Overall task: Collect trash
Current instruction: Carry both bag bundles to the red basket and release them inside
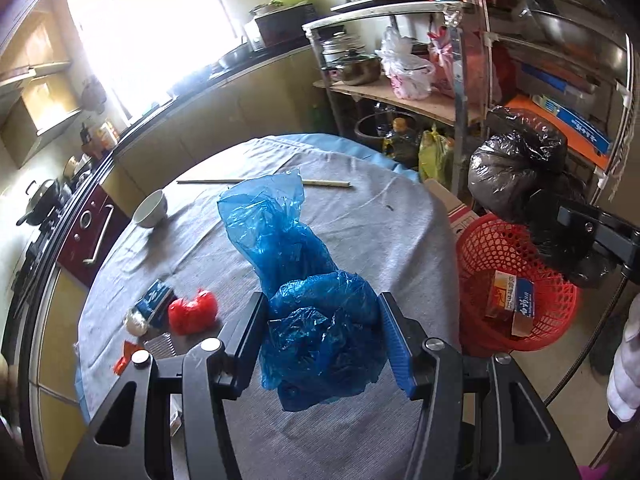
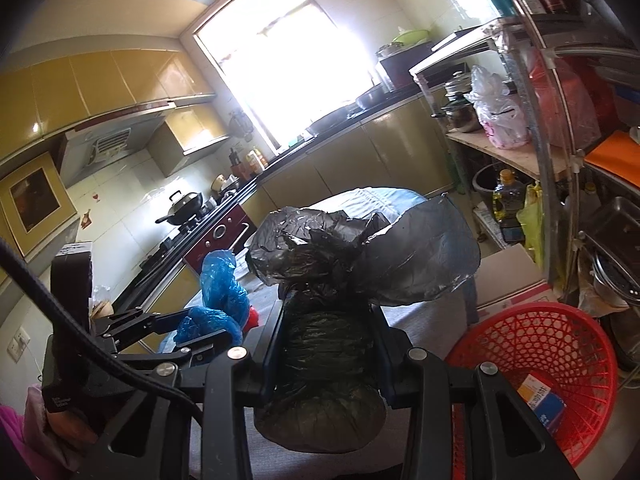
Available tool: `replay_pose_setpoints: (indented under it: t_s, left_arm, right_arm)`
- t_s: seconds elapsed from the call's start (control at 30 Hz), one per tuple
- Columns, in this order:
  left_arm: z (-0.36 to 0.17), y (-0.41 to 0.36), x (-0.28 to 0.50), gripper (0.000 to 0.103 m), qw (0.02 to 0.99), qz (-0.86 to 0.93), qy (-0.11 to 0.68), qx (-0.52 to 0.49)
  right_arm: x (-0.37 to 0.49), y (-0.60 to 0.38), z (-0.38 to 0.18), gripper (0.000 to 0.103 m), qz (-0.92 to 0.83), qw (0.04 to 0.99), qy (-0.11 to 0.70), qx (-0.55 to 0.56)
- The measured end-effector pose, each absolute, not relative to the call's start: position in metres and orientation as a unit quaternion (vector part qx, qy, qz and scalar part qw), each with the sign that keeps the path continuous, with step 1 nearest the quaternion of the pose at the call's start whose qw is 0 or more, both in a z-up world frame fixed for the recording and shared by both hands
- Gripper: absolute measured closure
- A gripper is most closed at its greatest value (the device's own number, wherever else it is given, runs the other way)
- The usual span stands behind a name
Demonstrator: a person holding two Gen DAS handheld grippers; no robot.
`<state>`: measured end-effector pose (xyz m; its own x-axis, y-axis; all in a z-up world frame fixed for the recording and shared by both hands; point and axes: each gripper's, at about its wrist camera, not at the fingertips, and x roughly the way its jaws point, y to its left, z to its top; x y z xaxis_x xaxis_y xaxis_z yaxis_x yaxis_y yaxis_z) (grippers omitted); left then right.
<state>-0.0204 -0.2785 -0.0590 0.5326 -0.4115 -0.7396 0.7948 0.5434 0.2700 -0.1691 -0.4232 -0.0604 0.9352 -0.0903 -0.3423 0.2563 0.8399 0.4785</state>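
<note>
Pinching a crumpled blue plastic bag (image 1: 316, 320) above the cloth-covered worktop (image 1: 360, 224), the left tool (image 1: 320, 320) has both pads pressed into its bulk. Over the red mesh basket (image 2: 560, 344), the right tool (image 2: 328, 344) clamps a knotted black bag (image 2: 324, 380). Both look light, soft and slippery, so a grip on the bunched middle seems safest; loose film would likely slide free. The black one looks fuller, probably heavier. A red wad (image 1: 194, 312) waits on the cloth.
</note>
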Motion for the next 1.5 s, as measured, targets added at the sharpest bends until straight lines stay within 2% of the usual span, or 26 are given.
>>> replay_pose_setpoints:
  t_s: [0.43, 0.87, 1.03, 1.3, 1.5]
  left_arm:
    - [-0.073, -0.328, -0.046, 0.046, 0.773, -0.455, 0.307, 0.319]
    - [-0.114, -0.409, -0.078, 0.044, 0.641, -0.6, 0.382, 0.288]
    - [-0.135, -0.432, -0.078, 0.042, 0.622, -0.601, 0.414, 0.284]
    - [-0.126, -0.418, -0.064, 0.038, 0.636, -0.593, 0.41, 0.275]
    - [-0.1, -0.361, -0.041, 0.038, 0.682, -0.566, 0.383, 0.262]
  right_arm:
    - [-0.213, -0.469, -0.087, 0.062, -0.154, 0.923, 0.153, 0.317]
    - [-0.263, -0.531, -0.148, 0.061, -0.234, 0.865, 0.155, 0.417]
    - [-0.271, -0.543, -0.168, 0.05, -0.236, 0.842, 0.158, 0.459]
    - [-0.275, -0.541, -0.155, 0.049, -0.245, 0.845, 0.148, 0.452]
    - [-0.251, -0.519, -0.122, 0.049, -0.218, 0.874, 0.144, 0.409]
